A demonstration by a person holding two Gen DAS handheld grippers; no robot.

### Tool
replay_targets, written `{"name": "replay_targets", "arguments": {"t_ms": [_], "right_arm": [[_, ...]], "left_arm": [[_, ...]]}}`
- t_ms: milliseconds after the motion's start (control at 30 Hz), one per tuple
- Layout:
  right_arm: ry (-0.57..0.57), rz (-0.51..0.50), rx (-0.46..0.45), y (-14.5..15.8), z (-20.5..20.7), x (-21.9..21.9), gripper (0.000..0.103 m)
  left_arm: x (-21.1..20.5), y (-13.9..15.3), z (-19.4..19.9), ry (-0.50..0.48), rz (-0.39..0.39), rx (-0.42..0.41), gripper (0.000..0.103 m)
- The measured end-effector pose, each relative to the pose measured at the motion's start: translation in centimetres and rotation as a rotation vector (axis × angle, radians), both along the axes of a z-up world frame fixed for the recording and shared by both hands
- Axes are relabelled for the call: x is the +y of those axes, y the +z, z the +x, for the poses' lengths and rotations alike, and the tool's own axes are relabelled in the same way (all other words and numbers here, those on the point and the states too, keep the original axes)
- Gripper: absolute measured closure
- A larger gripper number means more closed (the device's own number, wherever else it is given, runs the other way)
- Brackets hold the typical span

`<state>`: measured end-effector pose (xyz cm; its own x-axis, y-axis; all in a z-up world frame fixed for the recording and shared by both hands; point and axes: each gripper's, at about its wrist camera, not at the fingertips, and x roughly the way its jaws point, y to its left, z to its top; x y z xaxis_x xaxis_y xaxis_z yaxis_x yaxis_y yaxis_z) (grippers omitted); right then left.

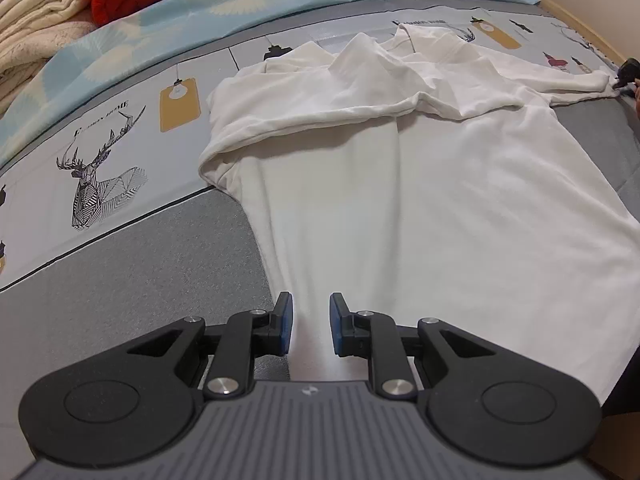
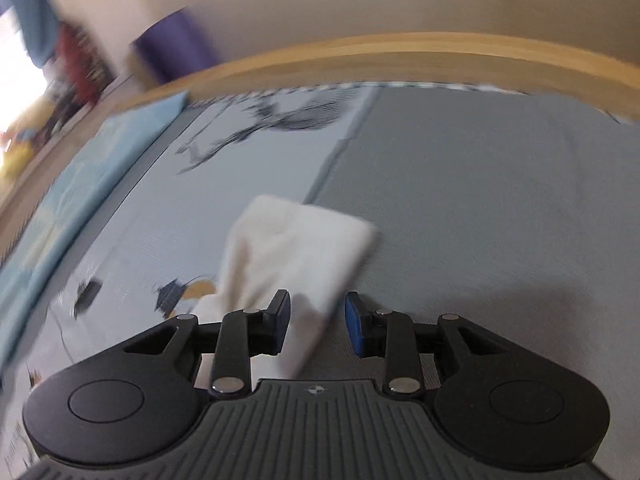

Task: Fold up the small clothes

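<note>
The white shirt (image 1: 400, 184) lies spread on the bed (image 1: 120, 280), its hem running between the fingers of the left hand-held gripper (image 1: 311, 328), whose jaws stand narrowly apart with cloth in the gap but not visibly pinched, so a lift from here may slip off or drag only one layer. The upper body ahead of that gripper is bunched in ridges, with one sleeve (image 2: 296, 248) stretched far to its right. That sleeve end lies just ahead of the right hand-held gripper (image 2: 318, 326), partly between its fingers (this view is motion-blurred), jaws parted and not pressing on it. If the right one closes while off centre, it could catch only the sleeve's edge, and folding over the uneven bunching would likely trap creases or skew the fold.
</note>
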<state>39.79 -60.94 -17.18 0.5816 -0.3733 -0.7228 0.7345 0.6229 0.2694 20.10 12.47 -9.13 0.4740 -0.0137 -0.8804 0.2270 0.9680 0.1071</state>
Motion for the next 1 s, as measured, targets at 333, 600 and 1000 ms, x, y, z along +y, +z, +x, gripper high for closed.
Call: {"name": "replay_targets", "arguments": {"t_ms": [333,600,1000], "right_arm": [[-0.201,-0.027,0.019,0.3,-1.4,-2.3,0.101],[-0.185,-0.126,0.070,0.9,-2.2,-2.0,0.101],[0.171,-0.152,-0.121,12.9,-6.4,11.1,0.086]], "left_arm": [[0.0,0.3,0.1,0.001,-0.016,-0.014,0.081],[0.8,0.9,0.1,0.022,-0.033,-0.033,0.081],[1.7,3.8,-0.5,0.118,-0.086,-0.203,0.081]]}}
